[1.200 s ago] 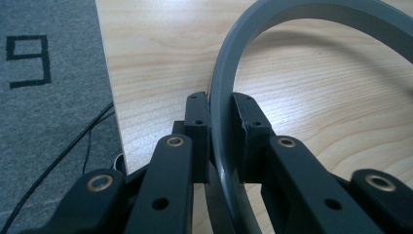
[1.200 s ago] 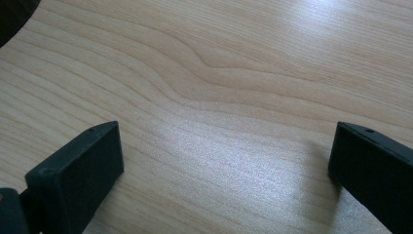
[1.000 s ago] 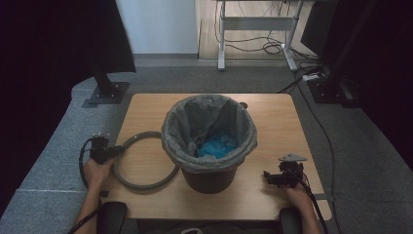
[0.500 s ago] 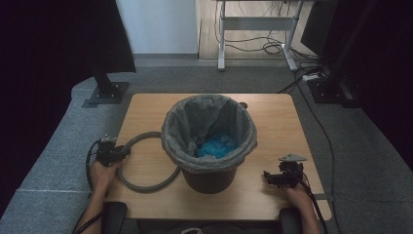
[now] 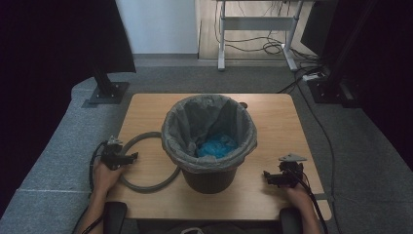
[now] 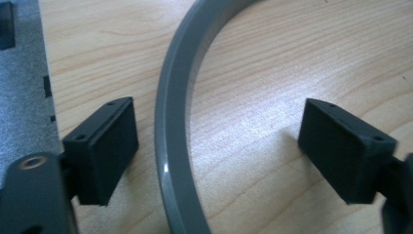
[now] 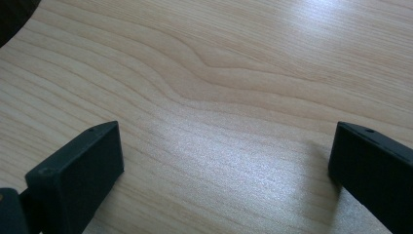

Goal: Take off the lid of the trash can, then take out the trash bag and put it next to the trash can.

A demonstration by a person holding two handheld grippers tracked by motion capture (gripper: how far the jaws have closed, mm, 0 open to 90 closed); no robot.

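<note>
My left gripper (image 5: 127, 157) has just been opening; jaws wide, grey ring (image 6: 170, 146) between them, untouched. Ring lies flat on table (image 5: 272, 122), at 9 o'clock of lined bin (image 5: 209, 141), which blocks its far arc. Right gripper (image 5: 271, 177) open, empty, at bin's 4 o'clock.

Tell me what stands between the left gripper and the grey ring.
Nothing visible. The ring lies on the table between the left gripper's jaws, which have just been opening; neither pad touches it.

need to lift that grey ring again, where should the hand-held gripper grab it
Grip the grey ring on its free arc at the table's left, away from the bin. It lies flat and thin, so come from above with the left hand-held gripper, one jaw inside and one outside the band.
</note>
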